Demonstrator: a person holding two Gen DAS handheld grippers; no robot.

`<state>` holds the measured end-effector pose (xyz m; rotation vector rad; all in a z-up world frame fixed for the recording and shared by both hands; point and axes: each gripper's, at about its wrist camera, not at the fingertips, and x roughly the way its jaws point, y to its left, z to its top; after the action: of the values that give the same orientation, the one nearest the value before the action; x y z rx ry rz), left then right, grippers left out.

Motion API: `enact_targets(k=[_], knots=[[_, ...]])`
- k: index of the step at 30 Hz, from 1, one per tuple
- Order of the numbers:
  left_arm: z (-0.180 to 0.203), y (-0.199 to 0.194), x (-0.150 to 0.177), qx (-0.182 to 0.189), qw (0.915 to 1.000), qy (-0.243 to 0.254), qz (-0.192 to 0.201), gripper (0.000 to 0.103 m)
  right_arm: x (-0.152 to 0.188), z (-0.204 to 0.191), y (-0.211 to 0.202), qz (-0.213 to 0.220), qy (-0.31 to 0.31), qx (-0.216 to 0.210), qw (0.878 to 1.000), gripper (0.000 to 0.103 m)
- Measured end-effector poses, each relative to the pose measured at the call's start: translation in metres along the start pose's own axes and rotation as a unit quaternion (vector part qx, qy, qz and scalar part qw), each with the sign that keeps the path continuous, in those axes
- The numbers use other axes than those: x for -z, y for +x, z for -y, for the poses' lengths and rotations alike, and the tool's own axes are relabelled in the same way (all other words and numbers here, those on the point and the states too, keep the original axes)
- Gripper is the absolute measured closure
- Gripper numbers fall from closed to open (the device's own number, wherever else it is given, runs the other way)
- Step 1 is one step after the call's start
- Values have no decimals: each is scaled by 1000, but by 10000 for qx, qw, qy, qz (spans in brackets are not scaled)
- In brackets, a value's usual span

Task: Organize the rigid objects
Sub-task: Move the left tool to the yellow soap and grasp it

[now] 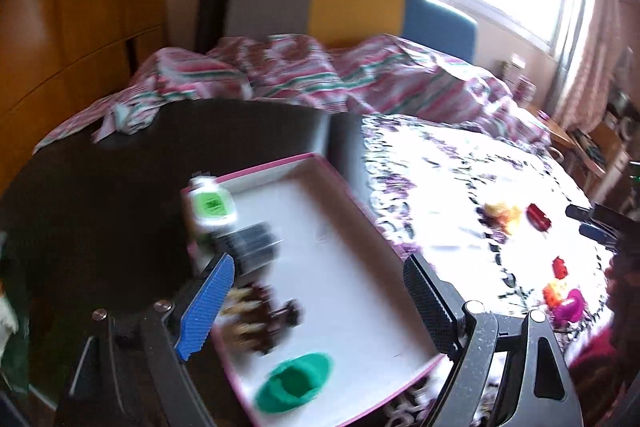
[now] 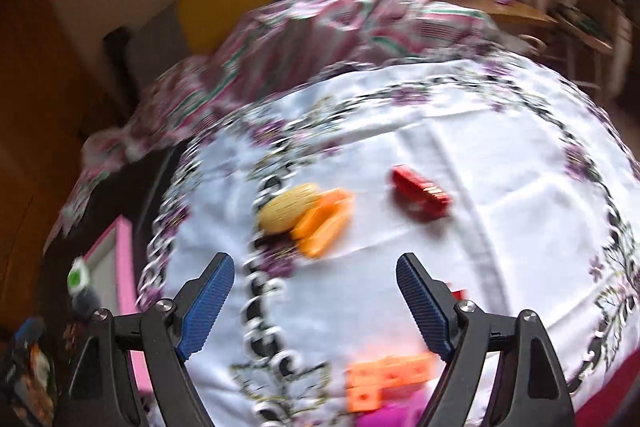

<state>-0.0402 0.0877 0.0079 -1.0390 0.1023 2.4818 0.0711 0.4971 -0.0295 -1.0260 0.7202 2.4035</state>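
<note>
From the left wrist camera, the left gripper (image 1: 320, 291) hangs over a shallow box (image 1: 352, 267) with a pink rim and a white floor, jaws spread wide with nothing between them. Along the box's left wall sit a white bottle with a green label (image 1: 210, 205), a dark ribbed cylinder (image 1: 254, 247) just beside it, a blurred brown and cream clump (image 1: 260, 319) nearer the camera, and a green rounded piece (image 1: 296, 383) at the near corner. The middle and right side of the box floor are bare. The box rests on a dark table (image 1: 100, 207); its right wall lies close to the edge of a white cloth with purple flowers (image 1: 440, 187). On that cloth, well apart from the box, lie a yellow and orange toy (image 1: 502, 213), a red toy (image 1: 538, 217), a smaller red piece (image 1: 560, 267) and an orange and magenta cluster (image 1: 564, 301). A rumpled striped blanket (image 1: 300, 75) borders the far side.

From the right wrist camera, the right gripper (image 2: 316, 291) is over the cloth (image 2: 500, 219), its blue pads (image 2: 208, 307) held wide apart and empty. Ahead lie the yellow and orange toy (image 2: 308, 217) and the red toy (image 2: 420, 193), apart from each other, with open cloth all round them. An orange block (image 2: 384, 377) sits near the bottom edge, just beside something magenta (image 2: 392, 413). The box's pink rim (image 2: 124, 267) shows at far left, beyond the cloth's edge.
</note>
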Motion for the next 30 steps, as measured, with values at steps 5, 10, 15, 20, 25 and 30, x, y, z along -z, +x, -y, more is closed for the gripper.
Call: enact_targets(k=[5,10,15,20,25,30], knots=[[56,28,-21,403,9971,602,-239,16,-2,50,8,-16,991,-44,9951,18],[121,71,-37,818,9874,1224,-581,18,-2,53,6,-14,1131,-181,9934,18],[184,119,-51,1016,9740,1882,-744,19,-1,42,8,-74,931,-278,9952,18],[230,169,-51,1080,9535,2645,-959,32,-2,39,12,-126,880,-362,9954,18],[253,211,-50,1111,9398,2991,-1224,33,-3,42,15,-180,946,-438,9944,18],[271,228,-53,1330,9278,3240,-1284,33,-2,44,17,-235,1009,-458,9936,18]])
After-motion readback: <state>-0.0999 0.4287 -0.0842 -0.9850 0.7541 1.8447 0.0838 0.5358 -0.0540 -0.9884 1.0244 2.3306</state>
